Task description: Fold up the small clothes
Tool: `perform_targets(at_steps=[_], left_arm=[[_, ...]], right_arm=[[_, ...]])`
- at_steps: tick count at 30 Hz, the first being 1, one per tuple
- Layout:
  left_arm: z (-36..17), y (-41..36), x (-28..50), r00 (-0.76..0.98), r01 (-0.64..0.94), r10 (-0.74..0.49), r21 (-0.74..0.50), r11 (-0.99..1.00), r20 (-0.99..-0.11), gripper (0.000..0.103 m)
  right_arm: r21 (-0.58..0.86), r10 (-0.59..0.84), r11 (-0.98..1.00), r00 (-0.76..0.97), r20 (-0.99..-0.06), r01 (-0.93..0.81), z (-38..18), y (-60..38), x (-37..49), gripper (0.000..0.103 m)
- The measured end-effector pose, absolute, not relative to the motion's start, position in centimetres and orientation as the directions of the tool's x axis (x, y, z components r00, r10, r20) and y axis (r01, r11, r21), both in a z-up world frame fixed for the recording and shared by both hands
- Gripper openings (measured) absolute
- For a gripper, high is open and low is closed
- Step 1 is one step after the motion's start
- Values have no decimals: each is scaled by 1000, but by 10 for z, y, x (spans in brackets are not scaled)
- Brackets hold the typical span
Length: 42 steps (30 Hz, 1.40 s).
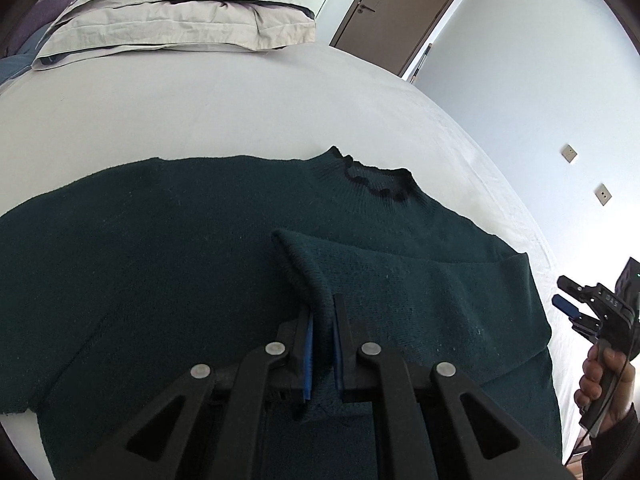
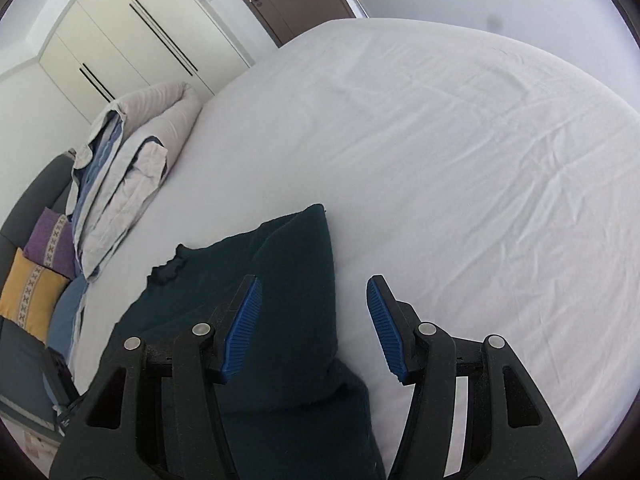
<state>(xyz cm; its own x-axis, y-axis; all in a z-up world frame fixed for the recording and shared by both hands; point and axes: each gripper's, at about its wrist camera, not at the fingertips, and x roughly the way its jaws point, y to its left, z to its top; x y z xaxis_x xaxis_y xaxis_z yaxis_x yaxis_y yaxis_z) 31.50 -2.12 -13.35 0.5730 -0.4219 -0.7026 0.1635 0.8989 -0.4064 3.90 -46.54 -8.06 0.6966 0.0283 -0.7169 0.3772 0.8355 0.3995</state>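
A dark green knit sweater (image 1: 160,260) lies flat on the white bed (image 1: 200,112), its ruffled collar (image 1: 372,184) at the far side. One sleeve (image 1: 420,280) is folded across the body. My left gripper (image 1: 323,320) is shut on the sleeve's cuff end, just above the sweater's body. My right gripper (image 2: 314,320) is open and empty above the sweater's right edge (image 2: 296,280); it also shows in the left wrist view (image 1: 568,300), held in a hand off the bed's right side.
A folded grey and blue duvet (image 1: 180,12) lies at the head of the bed, also in the right wrist view (image 2: 128,168). Purple and yellow cushions (image 2: 36,272) lie beside it. A wardrobe (image 2: 132,40) and a brown door (image 1: 400,8) stand beyond the bed.
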Motion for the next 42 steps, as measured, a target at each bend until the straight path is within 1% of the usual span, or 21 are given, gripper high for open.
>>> perform_targets(at_steps=[5, 6, 8, 9, 10, 15, 18, 21, 22, 24, 26, 27, 28, 31, 32, 33, 34, 35, 37, 40, 42], left_arm=[[-144, -21, 316, 591, 166, -429, -418, 893, -683, 9], [-145, -20, 315, 598, 169, -432, -421, 891, -675, 9], [-146, -18, 312, 605, 171, -432, -421, 891, -669, 9], [-147, -19, 312, 607, 170, -430, -419, 892, -669, 9], [-148, -18, 311, 611, 170, -428, -417, 893, -667, 10], [-152, -16, 308, 621, 164, -428, -425, 890, -657, 13], [-156, -12, 311, 611, 160, -450, -455, 876, -651, 13], [-157, -9, 310, 609, 161, -467, -476, 864, -641, 13], [-158, -8, 310, 608, 162, -473, -483, 860, -638, 13], [-159, -6, 310, 605, 162, -484, -497, 852, -632, 13], [-159, -5, 310, 604, 163, -487, -501, 850, -630, 13], [-159, -5, 310, 604, 164, -488, -501, 850, -630, 13], [-159, -5, 310, 605, 164, -487, -500, 850, -630, 13], [-159, -5, 310, 606, 168, -490, -501, 849, -627, 13], [-160, -5, 310, 605, 168, -490, -501, 849, -627, 13], [-160, -4, 310, 606, 168, -490, -500, 849, -627, 13], [-160, -4, 310, 605, 169, -490, -501, 849, -627, 13], [-160, -4, 310, 605, 168, -492, -503, 848, -627, 14], [-160, -3, 309, 604, 173, -496, -505, 846, -624, 14], [-159, -3, 309, 600, 171, -495, -503, 847, -629, 14], [-159, -3, 307, 599, 170, -493, -501, 848, -631, 14]], right_arm=[[391, 57, 831, 639, -767, 396, -106, -478, 82, 53], [370, 44, 842, 634, -772, 392, -108, -479, 87, 51], [296, -18, 862, 607, -795, 412, -110, -481, 94, 28], [304, -16, 854, 604, -796, 423, -112, -485, 97, 14], [321, -3, 846, 606, -796, 426, -114, -489, 99, 8], [226, -62, 885, 586, -808, 407, -119, -475, 112, 5], [277, -45, 858, 601, -798, 432, -121, -481, 116, 4], [275, -87, 839, 614, -784, 470, -114, -490, 108, 0], [312, -65, 824, 626, -777, 473, -112, -494, 100, 0], [368, -32, 806, 655, -755, 463, -102, -498, 82, 4], [353, -31, 836, 678, -735, 421, -90, -488, 59, 16], [329, -43, 853, 682, -730, 406, -85, -480, 48, 42], [314, -50, 865, 690, -722, 391, -82, -470, 39, 64], [277, 3, 909, 660, -752, 311, -84, -440, 32, 66], [244, 4, 924, 633, -774, 293, -89, -430, 35, 63], [204, -7, 938, 604, -797, 281, -94, -420, 40, 56], [167, -19, 947, 569, -822, 273, -103, -415, 41, 37], [142, -33, 950, 539, -841, 280, -114, -414, 36, 27], [140, -45, 946, 547, -836, 291, -118, -414, 36, 17], [156, -52, 936, 560, -827, 317, -119, -418, 35, 11], [143, -70, 935, 564, -823, 325, -119, -417, 34, 11]])
